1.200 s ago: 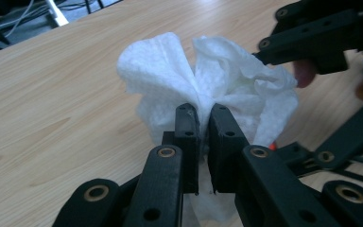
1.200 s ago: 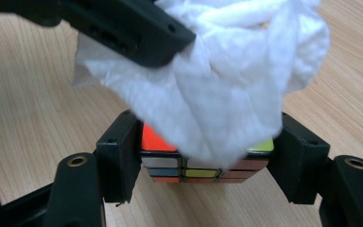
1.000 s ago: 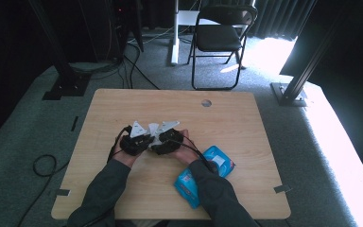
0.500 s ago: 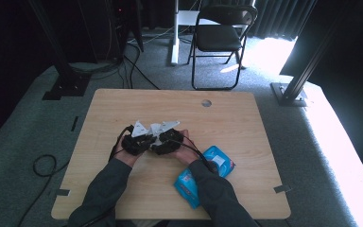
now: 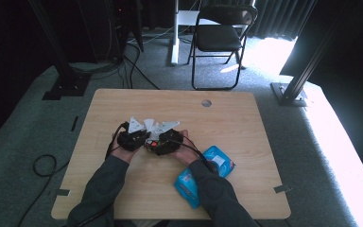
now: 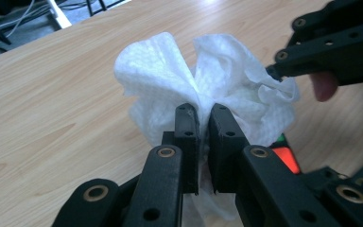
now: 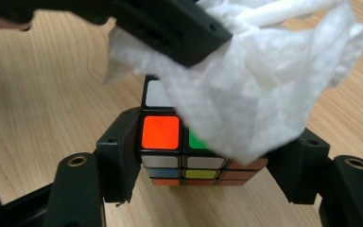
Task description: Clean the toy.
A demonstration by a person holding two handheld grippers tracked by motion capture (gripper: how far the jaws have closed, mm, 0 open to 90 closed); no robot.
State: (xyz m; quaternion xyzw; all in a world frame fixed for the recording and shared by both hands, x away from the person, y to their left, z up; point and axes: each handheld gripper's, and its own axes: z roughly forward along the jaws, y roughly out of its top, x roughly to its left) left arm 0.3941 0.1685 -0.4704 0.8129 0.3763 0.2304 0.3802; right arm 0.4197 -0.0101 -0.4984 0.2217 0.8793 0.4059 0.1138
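Observation:
My right gripper (image 7: 210, 161) is shut on a Rubik's cube (image 7: 163, 135), its jaws pressing the cube's two sides just above the table. My left gripper (image 6: 201, 118) is shut on a crumpled white wipe (image 6: 170, 71). The wipe (image 7: 269, 80) lies over the cube's top and right part, so orange, green, white and yellow stickers show beside and below it. A red sticker of the cube (image 6: 285, 159) shows under the wipe. In the high view the left gripper (image 5: 133, 138) and the right gripper (image 5: 166, 142) sit side by side at the table's middle, with the wipe (image 5: 149, 125) between them.
A blue pack of wipes (image 5: 207, 174) lies on the wooden table (image 5: 246, 123) by the person's right forearm. A round hole (image 5: 206, 102) sits near the table's far edge. A folding chair (image 5: 220, 38) stands beyond the table.

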